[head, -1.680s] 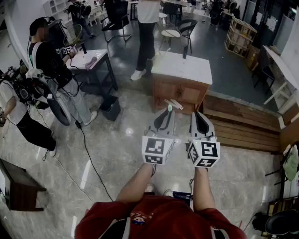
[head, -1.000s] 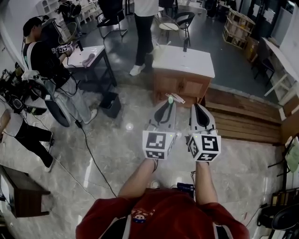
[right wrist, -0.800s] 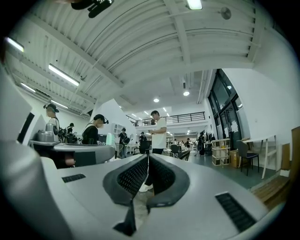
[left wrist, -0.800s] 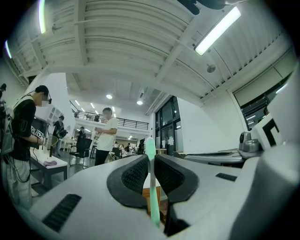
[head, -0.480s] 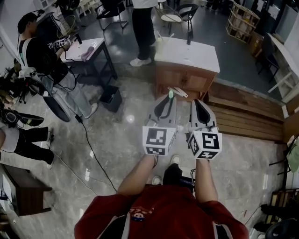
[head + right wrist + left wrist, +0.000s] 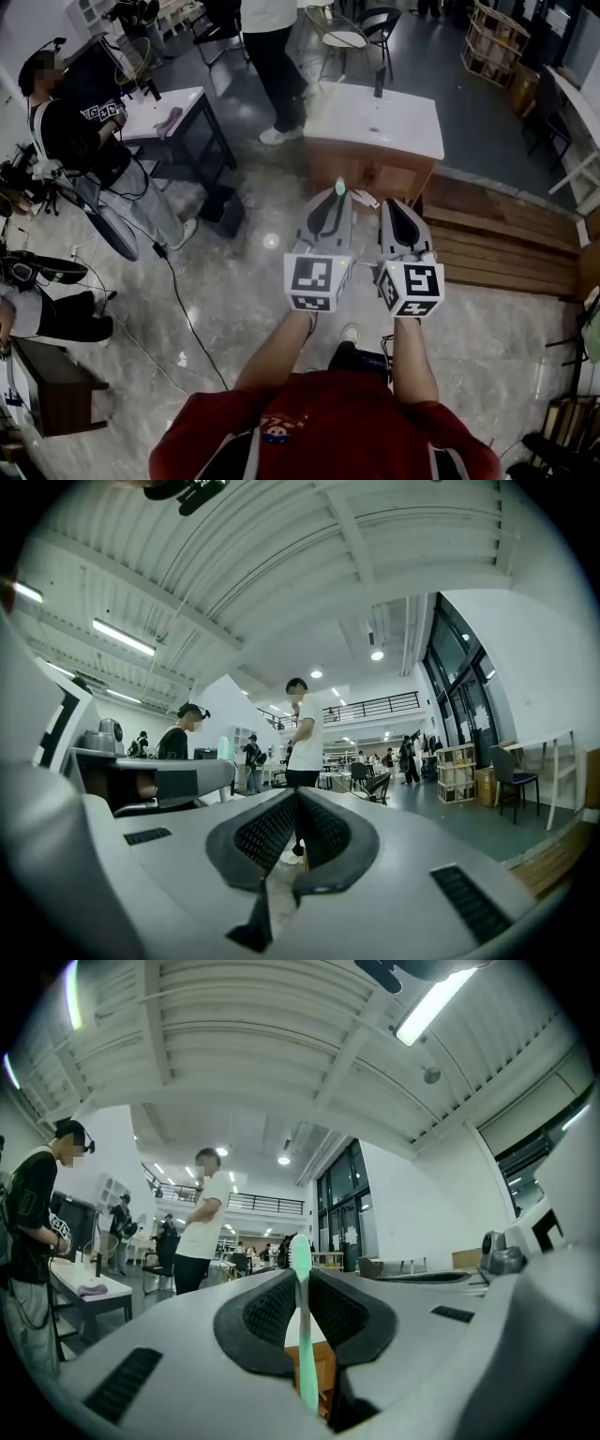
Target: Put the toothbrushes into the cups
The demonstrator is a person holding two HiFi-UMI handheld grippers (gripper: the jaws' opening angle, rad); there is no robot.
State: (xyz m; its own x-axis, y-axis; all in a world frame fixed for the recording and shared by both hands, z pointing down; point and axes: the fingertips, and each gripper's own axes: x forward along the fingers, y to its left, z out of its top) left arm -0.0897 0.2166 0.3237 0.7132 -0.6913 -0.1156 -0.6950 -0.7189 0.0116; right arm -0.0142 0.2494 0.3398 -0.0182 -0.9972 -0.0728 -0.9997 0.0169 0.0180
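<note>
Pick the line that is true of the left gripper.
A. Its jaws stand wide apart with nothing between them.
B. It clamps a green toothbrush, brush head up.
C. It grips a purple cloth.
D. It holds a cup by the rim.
B: in the left gripper view the left gripper has its jaws closed on the handle of the green toothbrush, whose head sticks up above them.

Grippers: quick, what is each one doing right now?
Left gripper: closed on a green toothbrush.
Right gripper: closed, nothing clearly between its jaws.
</note>
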